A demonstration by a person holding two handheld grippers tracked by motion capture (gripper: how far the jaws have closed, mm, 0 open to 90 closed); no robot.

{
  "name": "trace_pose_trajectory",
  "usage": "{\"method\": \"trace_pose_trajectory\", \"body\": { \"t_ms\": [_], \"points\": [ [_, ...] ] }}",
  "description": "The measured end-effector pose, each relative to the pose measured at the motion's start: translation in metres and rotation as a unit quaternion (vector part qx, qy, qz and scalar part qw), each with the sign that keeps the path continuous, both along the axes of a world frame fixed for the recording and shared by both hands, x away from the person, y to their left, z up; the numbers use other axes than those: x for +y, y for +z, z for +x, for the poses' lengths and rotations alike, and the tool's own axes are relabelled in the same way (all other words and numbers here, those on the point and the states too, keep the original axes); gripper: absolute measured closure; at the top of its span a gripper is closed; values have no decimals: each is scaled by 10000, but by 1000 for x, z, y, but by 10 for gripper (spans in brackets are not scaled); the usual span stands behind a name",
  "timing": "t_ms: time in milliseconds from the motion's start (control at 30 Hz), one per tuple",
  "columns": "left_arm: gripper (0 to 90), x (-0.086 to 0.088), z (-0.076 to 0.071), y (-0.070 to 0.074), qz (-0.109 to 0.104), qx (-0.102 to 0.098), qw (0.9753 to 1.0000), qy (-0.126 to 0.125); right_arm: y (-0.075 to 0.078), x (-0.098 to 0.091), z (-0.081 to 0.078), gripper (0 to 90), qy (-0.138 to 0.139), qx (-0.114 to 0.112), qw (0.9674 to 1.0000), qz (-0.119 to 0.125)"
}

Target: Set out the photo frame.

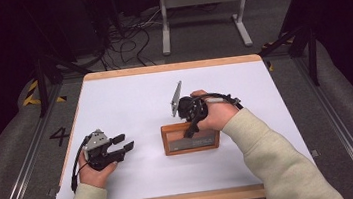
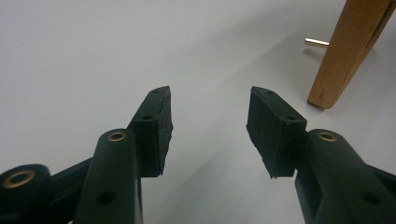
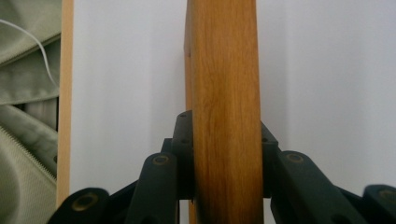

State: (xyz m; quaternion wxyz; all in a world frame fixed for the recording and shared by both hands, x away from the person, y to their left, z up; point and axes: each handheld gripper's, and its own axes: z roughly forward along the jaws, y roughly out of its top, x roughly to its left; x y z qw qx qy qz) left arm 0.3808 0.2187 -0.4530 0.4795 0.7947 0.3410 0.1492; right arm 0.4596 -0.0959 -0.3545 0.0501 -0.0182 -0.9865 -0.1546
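White tabletop (image 1: 130, 105) with a pale wood rim, dark floor and cables beyond the far edge. Right gripper (image 1: 191, 123): my jaws are clamped on the top edge of a wooden picture frame (image 1: 190, 138), one pad on each face; the right gripper view shows the frame's edge (image 3: 226, 107) running straight up between the pads (image 3: 183, 135), which press both sides with no gap. Grip sits on the upper rim near the middle, which I judge keeps the frame balanced and lets me control its tilt while it is stood or set down. Frame stands on its long edge right of table centre, glass face toward the near side, lower edge on or very close to the surface; I cannot tell whether it bears weight there. Left gripper (image 1: 119, 145): jaws spread apart, nothing between them, pads (image 2: 159, 126) over bare table in the left gripper view. It rests at the near left, well apart from the frame, pointing toward it; a corner of the frame (image 2: 343, 51) stands at the far right of that view, with a small metal pin (image 2: 317, 43) beside it, possibly part of the back stand. Left hand (image 1: 97, 171) is probably parked as a spare support.
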Motion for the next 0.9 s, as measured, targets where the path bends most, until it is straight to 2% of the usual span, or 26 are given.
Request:
{"method": "trace_pose_trajectory", "body": {
  "t_ms": [200,267,367,467,633,667,733,900],
  "points": [
    [503,0,1,0,33,-54,10000,2,-1,-2,5,700,-310,12,9995,47],
    [502,0,0,0,6,-10,10000,2,-1,-4,6,702,-431,22,9990,62],
    [502,0,0,0,5,1,10000,1,-2,-6,8,694,-432,22,9990,103],
    [501,0,0,0,3,0,10000,2,-2,-6,8,609,-418,-140,9990,107],
    [499,0,0,0,3,14,10000,7,-4,-9,10,449,-656,-264,9973,218],
    [499,0,0,0,9,12,10000,3,-3,-11,11,400,-781,-336,9959,310],
    [498,0,0,0,9,14,10000,1,0,-16,13,324,-1133,-486,9909,538],
    [491,0,0,0,22,-24,10000,-14,4,-31,11,237,-1416,-692,9822,1022]
  ]
}}
